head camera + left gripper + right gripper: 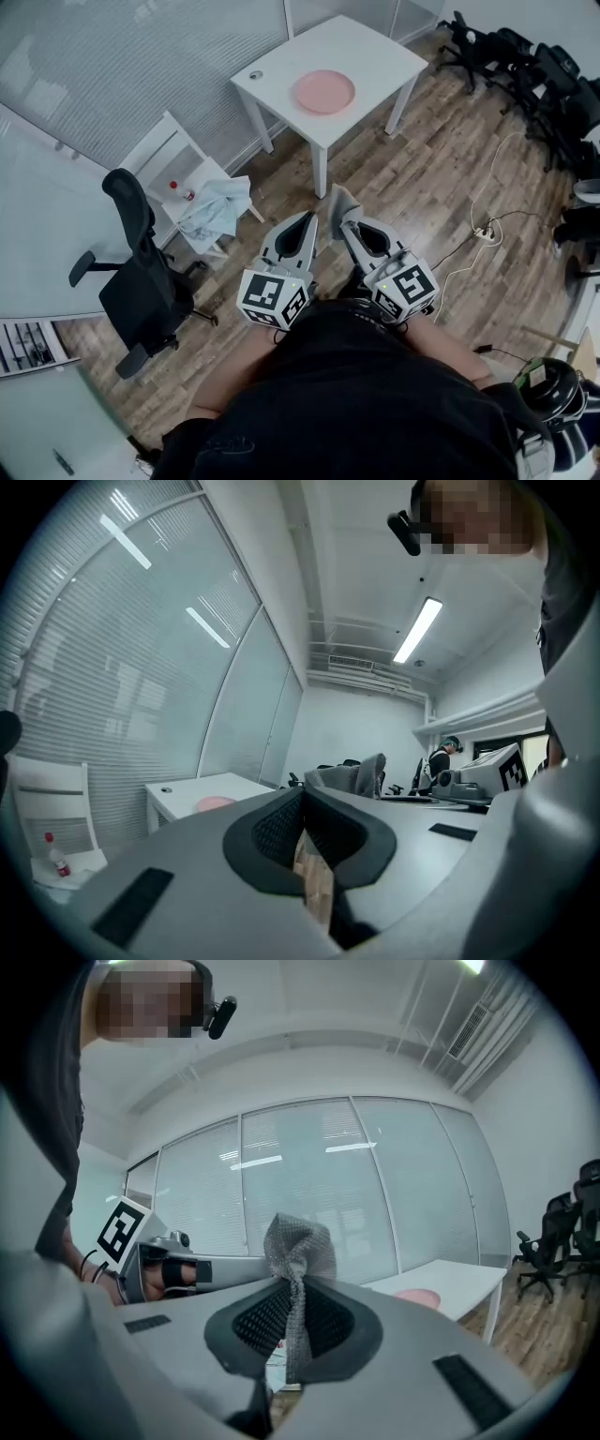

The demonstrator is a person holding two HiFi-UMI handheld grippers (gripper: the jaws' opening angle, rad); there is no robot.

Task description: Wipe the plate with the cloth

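A pink plate [324, 91] lies on the white table [375, 47] far ahead of me; it shows too in the left gripper view as the plate [217, 802] and in the right gripper view as the plate [418, 1295]. My right gripper [341, 217] is shut on a grey cloth [298, 1258], whose bunched end sticks up past the jaws; the cloth [342, 201] shows in the head view too. My left gripper [307, 221] is shut with nothing between its jaws. Both are held level close to my body, side by side, well short of the table.
A black office chair [141, 272] stands at the left. A small white rack [178, 169] holds a light cloth [214, 211] and a bottle [181, 191]. More chairs [525, 66] line the right, and cables with a power strip [486, 231] lie on the wood floor.
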